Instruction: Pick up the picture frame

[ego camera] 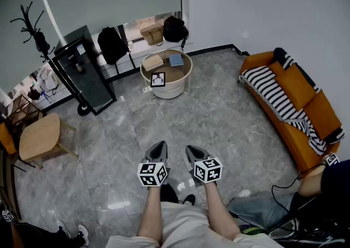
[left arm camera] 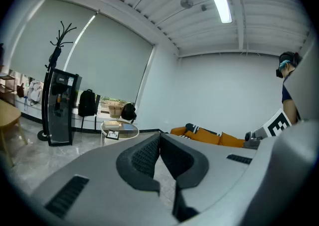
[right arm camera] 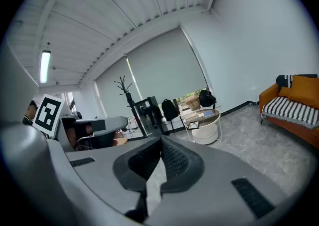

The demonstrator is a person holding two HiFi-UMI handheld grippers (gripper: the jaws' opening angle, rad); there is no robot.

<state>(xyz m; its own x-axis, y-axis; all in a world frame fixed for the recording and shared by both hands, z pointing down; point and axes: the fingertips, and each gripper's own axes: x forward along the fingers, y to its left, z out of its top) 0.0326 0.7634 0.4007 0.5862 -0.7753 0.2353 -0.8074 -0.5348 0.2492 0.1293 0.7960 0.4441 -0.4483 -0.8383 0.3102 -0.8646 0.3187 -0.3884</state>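
Both grippers are held side by side, low over the grey tiled floor point(ego camera: 219, 115), and both point toward the far wall. The left gripper point(left arm camera: 159, 136) has its fingers shut, dark ribbed pads meeting at the tips, with nothing between them. The right gripper point(right arm camera: 160, 140) looks the same: its fingers are pressed together and hold nothing.

The picture frame point(ego camera: 157, 79) is straight ahead of both pairs of fingers and well apart from them. It is a small black frame with a white mat, and it stands at the edge of a round table point(ego camera: 172, 91), on the side toward the fingers. Beyond the frame, a tan book point(ego camera: 153, 62) and a blue book point(ego camera: 176, 59) lie on the tabletop. Past the table, along the wall under the window, two black backpacks point(ego camera: 112, 44) sit with a tan bag between them.

Ahead and left of the left fingers, a tall black stand point(ego camera: 85, 74) rests on the floor, and a black coat rack point(ego camera: 31, 25) rises beyond it. Further left of those fingers, and nearer, is a small wooden side table point(ego camera: 39, 137).

Well to the right of the right fingers, an orange sofa point(ego camera: 309, 113) runs along the wall. A black-and-white striped blanket point(ego camera: 270, 93) is draped over its seat.
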